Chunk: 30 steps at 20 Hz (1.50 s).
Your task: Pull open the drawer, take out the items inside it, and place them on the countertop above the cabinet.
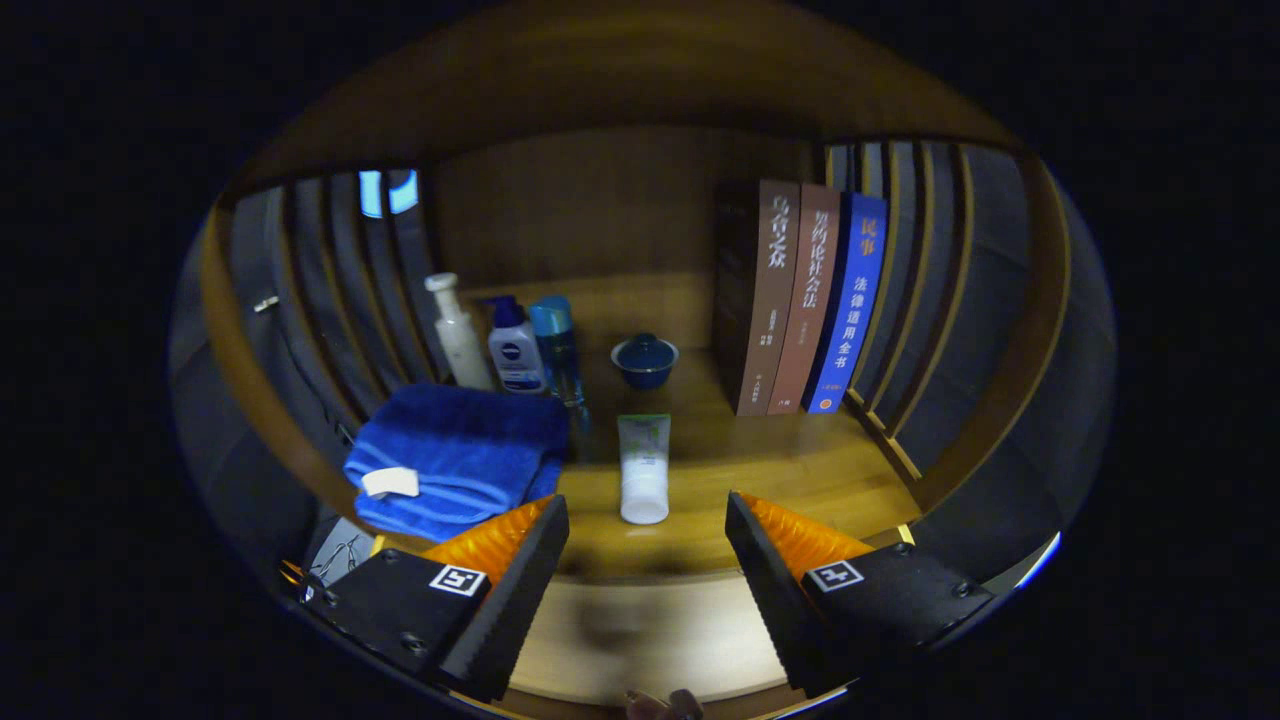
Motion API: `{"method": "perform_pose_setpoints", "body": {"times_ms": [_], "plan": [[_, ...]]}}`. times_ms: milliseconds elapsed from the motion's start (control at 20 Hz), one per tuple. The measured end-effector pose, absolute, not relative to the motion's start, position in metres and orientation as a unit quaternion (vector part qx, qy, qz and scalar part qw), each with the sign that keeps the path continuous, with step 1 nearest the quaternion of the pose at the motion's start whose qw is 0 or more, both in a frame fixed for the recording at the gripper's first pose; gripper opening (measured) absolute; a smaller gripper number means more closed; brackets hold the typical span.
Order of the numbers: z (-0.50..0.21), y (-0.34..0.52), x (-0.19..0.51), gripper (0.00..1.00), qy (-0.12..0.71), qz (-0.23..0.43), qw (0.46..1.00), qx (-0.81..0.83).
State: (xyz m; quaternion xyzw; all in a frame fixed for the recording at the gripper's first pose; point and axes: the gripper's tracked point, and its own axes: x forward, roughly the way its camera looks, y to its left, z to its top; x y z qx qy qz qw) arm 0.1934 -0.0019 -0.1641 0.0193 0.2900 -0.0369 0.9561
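One white tube with a green end lies on the wooden table atop the cabinet, just ahead of the hand-held gripper, at 12 o'clock from the gap between its fingers. Its cap end faces the gripper and its green end points away. The gripper's two black fingers with orange ribbed backs are spread wide apart and hold nothing; the tube is beyond their tips and touches neither.

At 12 o'clock beyond the tube, a small dark blue lidded bowl stands on the table, apart from it. At about 10 o'clock from the tube lies a folded blue towel with a white tag, just beside the left finger's tip. Behind the towel, at 11 o'clock, three bottles stand close together: a white pump bottle, a white bottle with a blue cap and a blue clear bottle.

At 1 o'clock from the tube, three books stand upright side by side, two brown and one blue, spines facing the gripper. Slatted wooden side walls rise on both sides and a wooden back panel closes the rear. Below the fingers, a lighter wooden surface lies under the table's front edge; whether it is the drawer cannot be told.
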Motion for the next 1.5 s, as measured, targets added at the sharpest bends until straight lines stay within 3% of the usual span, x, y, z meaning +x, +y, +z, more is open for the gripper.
{"method": "perform_pose_setpoints", "body": {"times_ms": [250,650,1050,1500], "plan": [[-0.129,0.006,0.113,1.00,0.199,-0.027,0.979,0.031],[-0.165,0.007,0.009,1.00,0.133,-0.024,0.990,0.033],[-0.251,0.011,-0.028,1.00,0.135,-0.037,0.990,0.011],[-0.312,0.007,-0.011,1.00,0.176,-0.037,0.983,0.027]]}}
